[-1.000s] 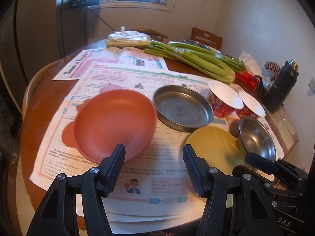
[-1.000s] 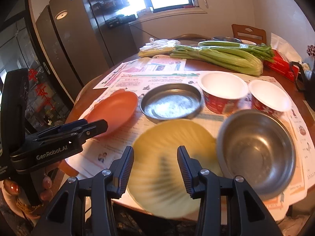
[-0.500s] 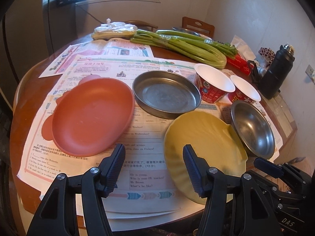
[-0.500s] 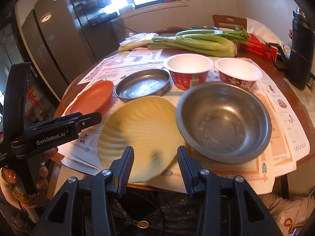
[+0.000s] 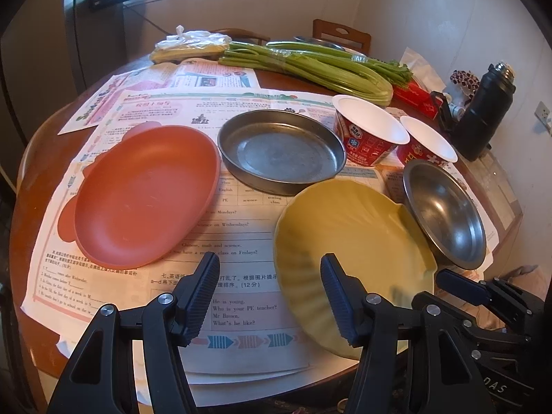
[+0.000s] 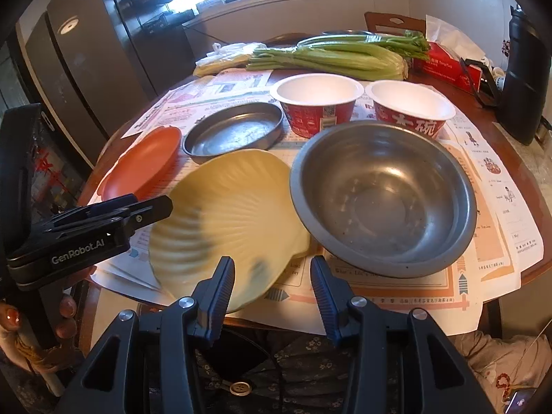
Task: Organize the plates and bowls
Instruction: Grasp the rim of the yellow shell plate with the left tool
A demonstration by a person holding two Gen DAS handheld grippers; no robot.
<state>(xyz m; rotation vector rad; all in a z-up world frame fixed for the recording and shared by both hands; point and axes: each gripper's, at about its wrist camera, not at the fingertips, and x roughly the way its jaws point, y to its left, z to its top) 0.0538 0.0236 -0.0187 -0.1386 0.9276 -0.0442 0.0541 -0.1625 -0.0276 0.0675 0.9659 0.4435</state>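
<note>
Plainly, in the left wrist view the left gripper stood half-wide and empty above the printed paper, between the red plate and the yellow shell plate. Behind them lay the metal pan. In the right wrist view the right gripper was narrow but held nothing, its jaws just before the yellow plate's near rim. That rim seemed to reach past the table edge – a careless push could tip the plate off, or knock it against the steel bowl close beside it.
</note>
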